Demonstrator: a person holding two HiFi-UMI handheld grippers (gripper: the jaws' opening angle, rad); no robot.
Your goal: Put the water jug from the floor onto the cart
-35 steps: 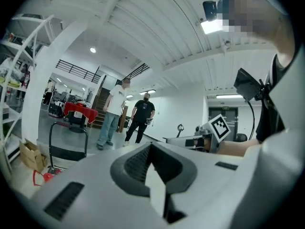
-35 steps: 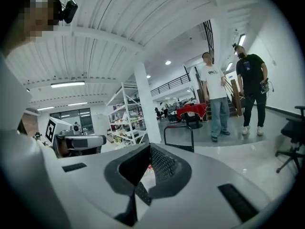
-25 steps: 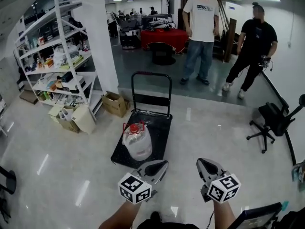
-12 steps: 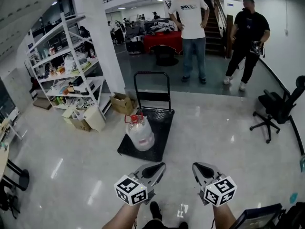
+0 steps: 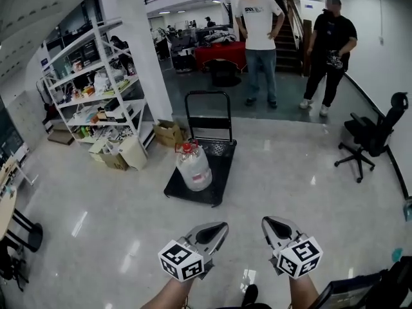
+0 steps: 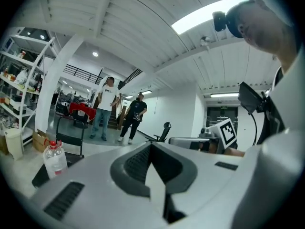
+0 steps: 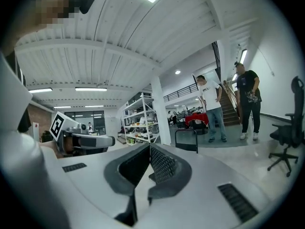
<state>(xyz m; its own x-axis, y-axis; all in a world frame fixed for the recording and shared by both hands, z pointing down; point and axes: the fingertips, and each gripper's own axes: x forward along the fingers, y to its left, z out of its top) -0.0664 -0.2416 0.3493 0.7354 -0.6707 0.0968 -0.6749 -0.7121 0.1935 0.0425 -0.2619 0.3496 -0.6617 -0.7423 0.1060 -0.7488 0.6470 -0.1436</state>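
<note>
Water jug [image 5: 194, 167] stood upright on cart [image 5: 222, 172], well ahead of 2 grippers, left gripper [image 5: 221, 226] and right gripper [image 5: 266, 223] both clamped together, empty, side by side above floor [image 5: 96, 237].

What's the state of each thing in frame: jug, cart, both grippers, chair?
water jug: upright on the cart deck, red cap on.
cart: on the floor, handle raised, carrying the jug.
left gripper: shut, empty, well short of the cart.
right gripper: shut, empty, well short of the cart.
office chair: upright, unoccupied.
</note>
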